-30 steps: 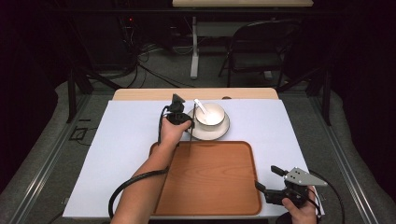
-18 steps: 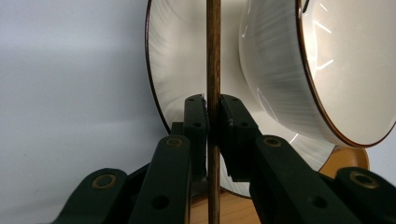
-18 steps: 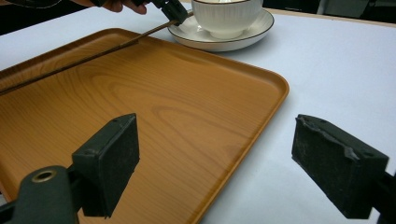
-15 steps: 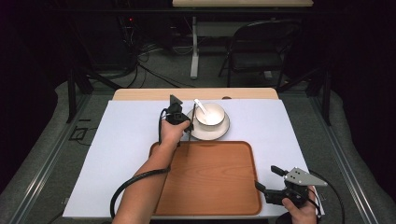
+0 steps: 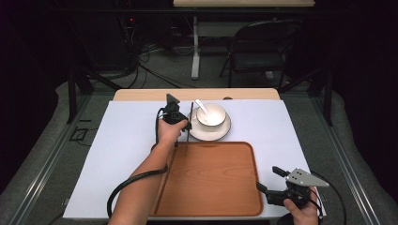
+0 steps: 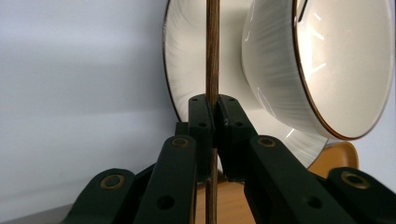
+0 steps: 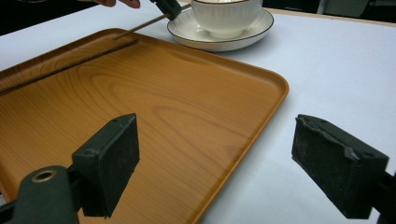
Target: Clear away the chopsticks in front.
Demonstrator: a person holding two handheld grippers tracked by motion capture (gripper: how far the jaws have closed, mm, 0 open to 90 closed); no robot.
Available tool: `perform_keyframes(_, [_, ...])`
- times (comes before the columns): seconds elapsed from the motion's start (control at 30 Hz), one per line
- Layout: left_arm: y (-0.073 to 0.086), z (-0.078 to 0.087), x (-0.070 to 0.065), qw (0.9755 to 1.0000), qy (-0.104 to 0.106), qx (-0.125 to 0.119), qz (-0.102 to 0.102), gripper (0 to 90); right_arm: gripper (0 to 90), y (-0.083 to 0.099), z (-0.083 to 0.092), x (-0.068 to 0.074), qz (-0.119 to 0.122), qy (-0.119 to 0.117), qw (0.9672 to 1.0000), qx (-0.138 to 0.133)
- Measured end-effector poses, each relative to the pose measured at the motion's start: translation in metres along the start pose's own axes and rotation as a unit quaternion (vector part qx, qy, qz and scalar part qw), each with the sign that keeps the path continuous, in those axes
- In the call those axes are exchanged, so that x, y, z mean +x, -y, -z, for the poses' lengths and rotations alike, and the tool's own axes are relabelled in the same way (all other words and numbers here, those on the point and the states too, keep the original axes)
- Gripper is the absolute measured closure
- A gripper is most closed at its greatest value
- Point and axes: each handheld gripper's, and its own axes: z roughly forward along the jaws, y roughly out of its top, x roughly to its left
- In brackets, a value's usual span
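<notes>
The left hand-held gripper [image 5: 187, 123] is pinching a thin wooden stick [image 6: 212, 51], its jaws closed tight on the shaft. In the high view the stick [image 5: 188, 129] is running from beside the saucer [image 5: 202, 133] down over the far edge of the tray [image 5: 211, 187]. In the left gripper view it is crossing in front of the saucer [image 6: 184, 70] and the cup [image 6: 336, 65]; whether it is touching either I cannot tell.

The right hand-held gripper [image 5: 271, 182] is waiting near the tray's near right corner, jaws spread wide and holding nothing. In the right gripper view a second dark stick [image 7: 65, 67] is lying along the tray's left side, and the held stick [image 7: 140, 25] is hanging over the tray [image 7: 187, 116] rim with its tip near that one's far end.

The step in hand looks like bringing the stick into the tray beside its mate. To do it well:

- Grip is sitting partway along the shaft, so the long free end is likely swinging with any wrist turn; moving slowly should be helping.
- Keeping the upper end clear of the cup and its spoon [image 5: 202, 107], since a knock could tip the spoon or slide the saucer on the bench [image 5: 126, 136].
- Lifting the lower end over the rim rather than dragging it.
- Turning the stick parallel to the lying one, lowering it flat, then opening the jaws only once it is resting on the wood.
</notes>
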Motion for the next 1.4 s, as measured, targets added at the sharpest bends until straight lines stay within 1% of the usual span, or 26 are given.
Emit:
perform_keyframes(0.03, [0.000,0.003,0.001,1.0000,0.001,0.000,0.002,84.7,14.7,0.000,0.000,0.000,0.000,0.000,1.0000,0.000])
perform_keyframes(0.07, [0.000,0.009,0.004,1.0000,0.000,-0.001,-0.002,84.7,14.7,0.000,0.000,0.000,0.000,0.000,1.0000,0.000])
perform_keyframes(0.1, [0.001,0.017,0.007,0.9999,0.001,-0.009,0.004,84.7,14.7,0.000,0.000,0.000,-0.001,0.000,1.0000,0.001])
perform_keyframes(0.13, [0.001,0.017,0.007,0.9999,0.001,-0.009,0.004,84.7,14.7,0.000,0.000,0.000,-0.001,0.000,1.0000,0.001])
perform_keyframes(0.23, [0.002,0.030,0.014,0.9998,0.002,-0.017,0.004,84.7,14.7,0.000,0.000,0.001,0.000,0.001,1.0000,0.001])
perform_keyframes(0.27, [0.002,0.035,0.016,0.9999,0.000,-0.015,0.001,84.7,14.7,0.000,0.000,0.001,-0.001,0.002,1.0000,0.000])
perform_keyframes(0.37, [0.006,0.049,0.021,0.9998,0.000,-0.020,-0.002,84.7,14.7,0.000,0.000,0.000,-0.001,0.001,1.0000,0.000])
perform_keyframes(0.4, [0.009,0.058,0.024,0.9998,0.001,-0.021,-0.006,84.7,14.7,0.000,0.000,0.000,-0.002,0.002,1.0000,0.000])
perform_keyframes(0.43, [0.011,0.063,0.025,0.9997,0.001,-0.021,-0.008,84.7,14.7,0.000,0.000,0.000,-0.002,0.002,1.0000,0.000])
perform_keyframes(0.47, [0.011,0.063,0.025,0.9997,0.001,-0.021,-0.008,84.7,14.7,0.000,0.000,0.000,-0.002,0.002,1.0000,0.000])
perform_keyframes(0.5, [0.014,0.067,0.027,0.9996,0.000,-0.024,-0.013,84.7,14.7,0.000,0.000,0.000,-0.002,0.002,1.0000,0.000])
perform_keyframes(0.53, [0.018,0.077,0.030,0.9996,0.003,-0.024,-0.015,84.7,14.7,0.000,0.000,0.000,-0.003,0.002,1.0000,0.000])
perform_keyframes(0.57, [0.018,0.077,0.030,0.9996,0.003,-0.024,-0.015,84.7,14.7,0.000,0.000,0.000,-0.002,0.002,1.0000,0.000])
perform_keyframes(0.6, [0.024,0.086,0.033,0.9995,0.006,-0.027,-0.017,84.7,14.7,0.000,0.000,0.000,-0.002,0.002,1.0000,0.000])
perform_keyframes(0.63, [0.024,0.086,0.033,0.9995,0.006,-0.027,-0.017,84.7,14.7,0.000,0.000,0.000,-0.002,0.002,1.0000,0.000])
perform_keyframes(0.67, [0.030,0.095,0.037,0.9994,0.010,-0.028,-0.018,84.7,14.7,0.000,0.000,0.000,-0.002,0.002,1.0000,0.000])
perform_keyframes(0.7, [0.030,0.095,0.037,0.9994,0.010,-0.028,-0.018,84.7,14.7,0.000,0.000,0.000,-0.002,0.002,1.0000,0.000])
perform_keyframes(0.73, [0.037,0.104,0.040,0.9993,0.011,-0.026,-0.025,84.7,14.7,0.000,0.000,0.000,-0.003,0.003,1.0000,0.001])
perform_keyframes(0.83, [0.044,0.110,0.043,0.9993,0.011,-0.025,-0.024,84.7,14.7,0.000,0.000,0.000,-0.003,0.003,1.0000,0.000])
perform_keyframes(0.9, [0.056,0.118,0.047,0.9992,0.014,-0.023,-0.030,84.7,14.7,0.000,-0.001,0.000,-0.003,0.004,1.0000,0.000])
perform_keyframes(0.97, [0.063,0.122,0.050,0.9992,0.016,-0.021,-0.032,84.7,14.7,-0.001,-0.002,0.000,-0.004,0.003,1.0000,0.001])
perform_keyframes(1.0, [0.063,0.122,0.050,0.9992,0.016,-0.021,-0.032,84.7,14.7,-0.001,-0.002,0.000,-0.004,0.002,1.0000,0.002])
perform_keyframes(1.17, [0.080,0.130,0.057,0.9993,0.021,-0.018,-0.026,84.7,14.7,-0.001,-0.003,0.000,-0.004,0.002,1.0000,0.002])
perform_keyframes(1.2, [0.086,0.133,0.060,0.9993,0.021,-0.017,-0.027,84.7,14.7,-0.001,-0.003,0.000,-0.004,0.002,1.0000,0.002])
perform_keyframes(1.3, [0.091,0.134,0.063,0.9993,0.024,-0.016,-0.025,84.7,14.7,-0.001,-0.003,0.000,-0.006,0.002,1.0000,0.003])
perform_keyframes(1.4, [0.103,0.136,0.067,0.9993,0.023,-0.016,-0.026,84.7,14.7,-0.002,-0.003,0.000,-0.005,0.002,1.0000,0.004])
